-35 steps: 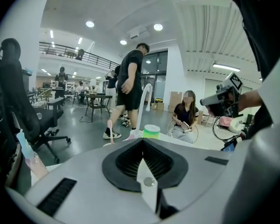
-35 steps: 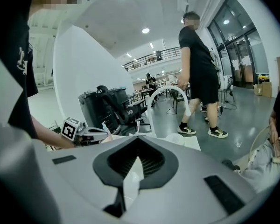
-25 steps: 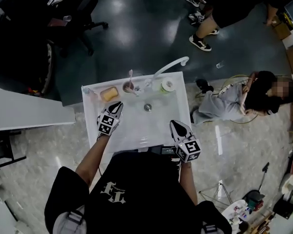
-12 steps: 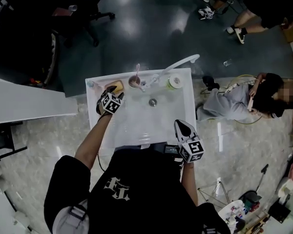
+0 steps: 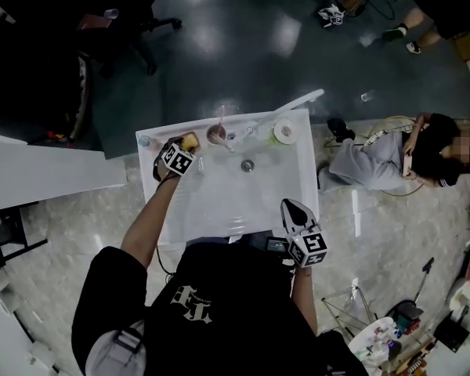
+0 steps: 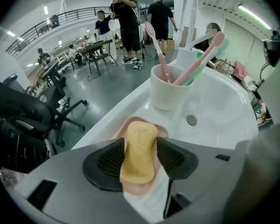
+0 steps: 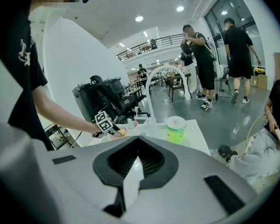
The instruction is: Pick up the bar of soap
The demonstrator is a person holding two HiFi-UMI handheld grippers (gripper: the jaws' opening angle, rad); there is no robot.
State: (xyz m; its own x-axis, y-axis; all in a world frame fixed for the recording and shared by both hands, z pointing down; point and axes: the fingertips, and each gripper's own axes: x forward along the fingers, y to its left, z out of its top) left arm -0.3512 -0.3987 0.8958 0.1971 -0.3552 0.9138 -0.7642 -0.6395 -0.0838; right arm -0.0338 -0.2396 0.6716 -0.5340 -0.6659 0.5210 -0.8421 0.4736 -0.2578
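Observation:
The yellow bar of soap (image 6: 139, 150) lies in a pink dish (image 6: 141, 189) on the back left rim of the white sink (image 5: 219, 202). My left gripper (image 6: 141, 141) points steeply down over it. Its jaws have just been opening and now stand one on each side of the soap, open. In the head view the left gripper (image 5: 180, 149) covers most of the soap (image 5: 190, 141). My right gripper (image 5: 291, 207) hovers at the sink's front right corner, shut and empty; its pads (image 7: 144, 164) meet at the tips.
A cup with toothbrushes (image 6: 170, 90) stands just behind the dish, beside the curved faucet (image 5: 286, 104). A green-labelled roll (image 7: 176, 129) sits at the back right corner. The drain (image 5: 247, 165) is in the basin. A person (image 5: 376, 163) sits on the floor to the right.
My left gripper has gone from the sink's left front to the soap dish at the back left corner and tipped downward. The right gripper has stayed about where it was.

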